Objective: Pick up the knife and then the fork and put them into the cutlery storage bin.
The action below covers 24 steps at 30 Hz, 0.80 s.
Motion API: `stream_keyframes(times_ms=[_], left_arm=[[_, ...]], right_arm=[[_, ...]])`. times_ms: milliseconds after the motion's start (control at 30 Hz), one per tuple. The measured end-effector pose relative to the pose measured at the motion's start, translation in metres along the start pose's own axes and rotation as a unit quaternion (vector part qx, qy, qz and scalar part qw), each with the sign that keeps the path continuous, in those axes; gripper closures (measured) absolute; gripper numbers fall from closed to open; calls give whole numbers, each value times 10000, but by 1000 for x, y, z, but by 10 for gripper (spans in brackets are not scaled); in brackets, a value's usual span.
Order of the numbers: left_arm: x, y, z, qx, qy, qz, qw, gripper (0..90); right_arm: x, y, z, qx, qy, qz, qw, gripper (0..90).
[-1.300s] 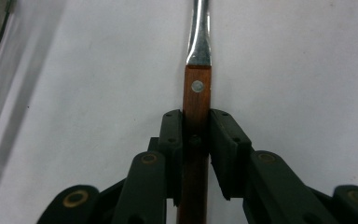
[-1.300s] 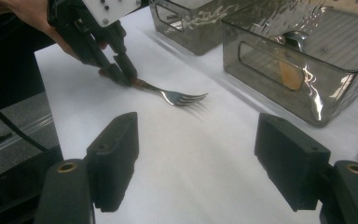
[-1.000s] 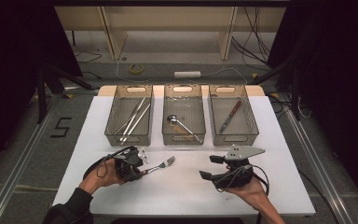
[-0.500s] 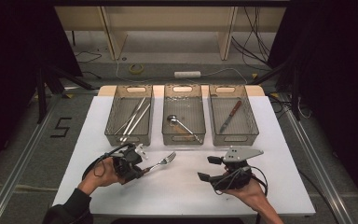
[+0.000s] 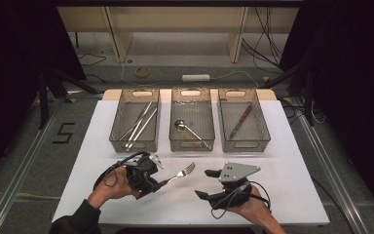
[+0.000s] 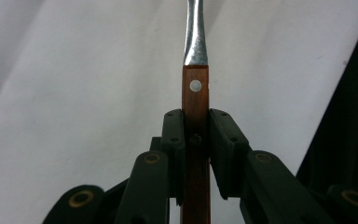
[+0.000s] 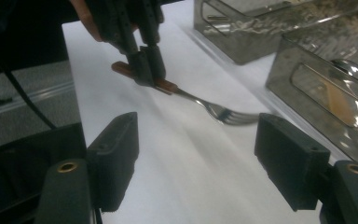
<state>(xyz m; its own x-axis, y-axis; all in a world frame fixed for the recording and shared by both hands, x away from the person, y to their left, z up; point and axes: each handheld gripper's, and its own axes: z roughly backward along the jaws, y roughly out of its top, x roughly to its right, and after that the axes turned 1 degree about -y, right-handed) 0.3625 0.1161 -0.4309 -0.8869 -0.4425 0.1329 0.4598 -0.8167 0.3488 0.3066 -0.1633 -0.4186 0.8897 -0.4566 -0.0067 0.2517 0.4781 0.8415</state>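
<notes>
fork gripped by left tongs over white table; right tongs gape empty; dark room

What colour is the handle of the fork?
Reddish-brown wood with a silver rivet; the fork handle shows best in the left gripper view.

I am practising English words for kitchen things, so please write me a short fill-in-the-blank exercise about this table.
1. The left gripper is shut on the brown wooden handle of a steel ____.
2. The jaws of the right gripper stand ____, with nothing between them.
3. The middle clear plastic bin holds a steel ____.
4. The wooden-handled knife lies in the ____ bin.

Missing words: fork; open; spoon; right
</notes>
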Motion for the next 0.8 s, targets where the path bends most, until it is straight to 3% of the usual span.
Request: stream_keyframes(times_ms=[267,433,667,800], left_arm=[[11,11,-4,-134,-202,-100,9997,762],[17,20,-5,-191,-308,-161,9992,762],[26,31,-6,-221,-429,-287,9984,761],[30,35,-7,-235,-459,-342,9981,761]], right_arm=[[-19,3,-14,-197,-12,625,9979,323],[-26,3,-24,-360,-84,1024,9941,330],[-35,1,-37,-579,-216,1548,9860,354],[-37,-1,-44,-724,-348,1887,9787,382]])
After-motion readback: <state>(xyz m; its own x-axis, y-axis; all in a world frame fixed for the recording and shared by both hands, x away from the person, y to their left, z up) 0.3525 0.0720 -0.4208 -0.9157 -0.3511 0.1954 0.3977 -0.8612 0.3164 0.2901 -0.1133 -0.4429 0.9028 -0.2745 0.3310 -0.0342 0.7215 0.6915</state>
